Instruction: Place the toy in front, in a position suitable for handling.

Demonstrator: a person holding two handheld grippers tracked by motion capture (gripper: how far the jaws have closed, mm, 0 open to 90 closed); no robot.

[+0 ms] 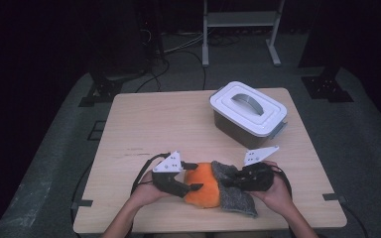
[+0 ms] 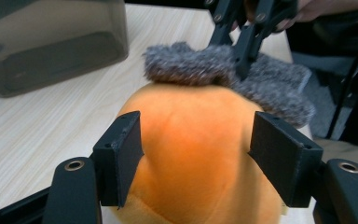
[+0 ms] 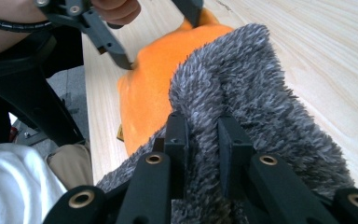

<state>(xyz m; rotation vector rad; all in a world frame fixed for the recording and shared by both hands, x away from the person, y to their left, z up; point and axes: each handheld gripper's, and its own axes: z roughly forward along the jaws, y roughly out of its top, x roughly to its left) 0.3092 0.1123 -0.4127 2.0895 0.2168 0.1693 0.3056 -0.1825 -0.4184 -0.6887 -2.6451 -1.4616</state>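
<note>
An orange plush toy (image 1: 206, 191) lies near the table's front edge, with a grey fuzzy cloth (image 1: 238, 201) draped against its right side. My left gripper (image 1: 196, 176) comes in from the left, and its two pads press on the sides of the orange plush (image 2: 196, 126). In the left gripper view the grey cloth (image 2: 191, 67) sits on top of the plush. My right gripper (image 3: 203, 135) is shut on a fold of the grey cloth (image 3: 261, 107). The orange plush (image 3: 144, 93) shows beyond it, and the left gripper (image 3: 161, 42) straddles its far end.
A grey storage box with a white handled lid (image 1: 248, 111) stands at the back right of the wooden table (image 1: 154, 124); its dark wall (image 2: 51, 46) is close behind the plush. A person's forearms enter from the bottom edge.
</note>
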